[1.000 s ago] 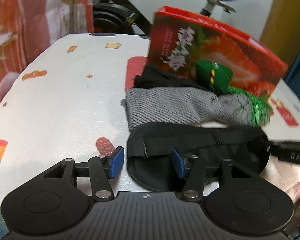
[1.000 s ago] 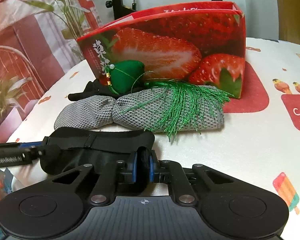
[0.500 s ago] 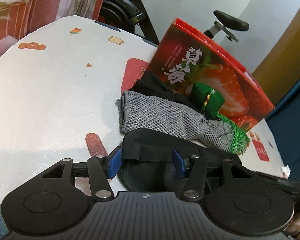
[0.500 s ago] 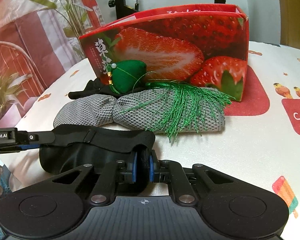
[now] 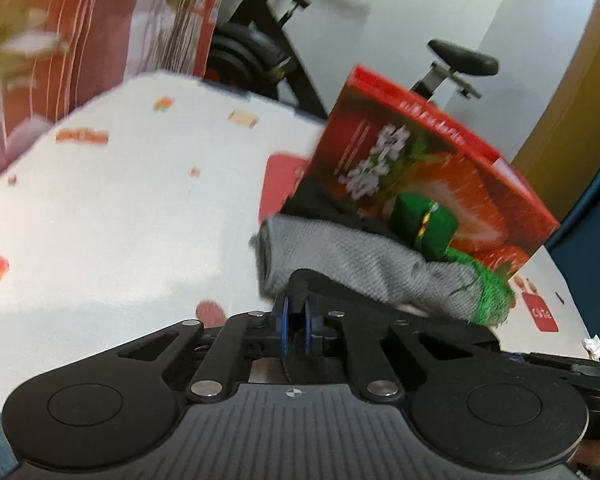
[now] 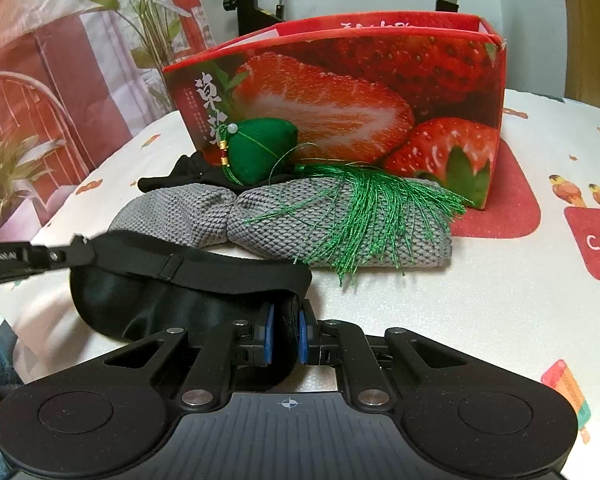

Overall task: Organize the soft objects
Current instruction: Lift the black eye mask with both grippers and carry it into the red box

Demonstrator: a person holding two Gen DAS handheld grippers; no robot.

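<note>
Black satin sleep mask [image 6: 148, 300] pinched at both ends: my left gripper [image 5: 295, 330] and right gripper [image 6: 284, 338] jaws nearly closed on it, near surface's front edge, probably so I can lift it flat toward strawberry box [image 6: 360, 92].

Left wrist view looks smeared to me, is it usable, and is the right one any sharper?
Left wrist view: motion blur smears the strawberry box print and tablecloth motifs; only the left gripper stays crisp. Right wrist view: sharp, the grey knit bundle weave and green tassel threads resolve, with fisheye bending at the edges.
</note>
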